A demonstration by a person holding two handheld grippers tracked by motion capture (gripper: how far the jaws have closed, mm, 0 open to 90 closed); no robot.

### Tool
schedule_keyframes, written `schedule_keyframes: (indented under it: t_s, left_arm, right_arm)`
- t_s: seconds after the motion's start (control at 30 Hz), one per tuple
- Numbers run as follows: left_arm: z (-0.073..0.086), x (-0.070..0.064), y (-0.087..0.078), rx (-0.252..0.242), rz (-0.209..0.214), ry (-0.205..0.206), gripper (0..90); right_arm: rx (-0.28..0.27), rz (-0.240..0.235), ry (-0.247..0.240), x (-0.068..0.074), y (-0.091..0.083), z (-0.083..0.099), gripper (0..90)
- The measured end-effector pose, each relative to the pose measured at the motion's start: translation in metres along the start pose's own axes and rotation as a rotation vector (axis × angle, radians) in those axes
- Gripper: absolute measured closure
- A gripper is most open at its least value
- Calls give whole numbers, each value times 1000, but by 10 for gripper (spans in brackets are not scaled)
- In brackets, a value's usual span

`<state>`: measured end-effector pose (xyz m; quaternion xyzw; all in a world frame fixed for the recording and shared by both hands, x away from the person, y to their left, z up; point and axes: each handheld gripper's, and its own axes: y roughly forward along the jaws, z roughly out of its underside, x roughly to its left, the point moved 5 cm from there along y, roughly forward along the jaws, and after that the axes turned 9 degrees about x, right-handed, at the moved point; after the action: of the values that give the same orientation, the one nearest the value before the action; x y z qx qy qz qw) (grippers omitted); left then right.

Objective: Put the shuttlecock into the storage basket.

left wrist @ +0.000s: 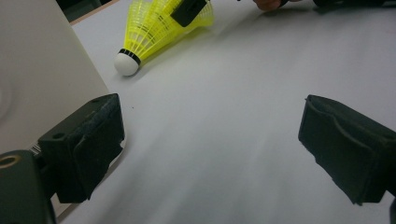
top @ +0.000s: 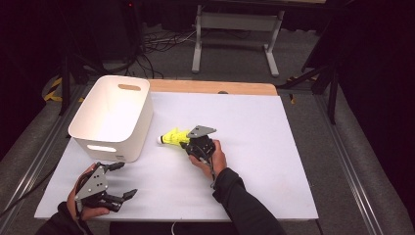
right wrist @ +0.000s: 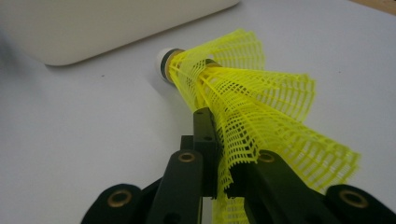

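Right now the right claw is clenched on the yellow mesh skirt of a shuttlecock, near the middle of the white worktop. Its white cork tip points toward the white bin, just short of the bin's wall, and seems to rest on or just above the worktop. In the right gripper view the skirt is pinched flat between the black jaws. Nearer the person, the left claw hangs released beside the bin's front corner, jaws spread wide, gripping nothing.
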<state>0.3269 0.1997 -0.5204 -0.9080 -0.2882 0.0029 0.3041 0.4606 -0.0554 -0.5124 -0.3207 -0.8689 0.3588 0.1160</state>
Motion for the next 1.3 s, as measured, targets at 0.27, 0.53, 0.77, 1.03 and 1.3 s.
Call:
schedule_keyframes:
  t_s: [0.27, 0.53, 0.77, 1.03, 1.3]
  left_arm:
    - [0, 0, 3, 17, -2, -3, 75]
    - [1, 0, 3, 19, 3, -1, 74]
    - [0, 0, 2, 16, 0, -3, 78]
    - [-1, -2, 4, 20, 8, 2, 79]
    - [0, -2, 4, 23, 19, 4, 79]
  right_arm:
    - [-1, -11, -4, 2, 0, 1, 863]
    - [16, -50, -7, 2, 4, 2, 667]
    - [6, -73, -24, 7, -1, 0, 524]
    - [38, -39, -81, 16, 12, -5, 456]
    - [50, 54, -73, 10, 25, -14, 786]
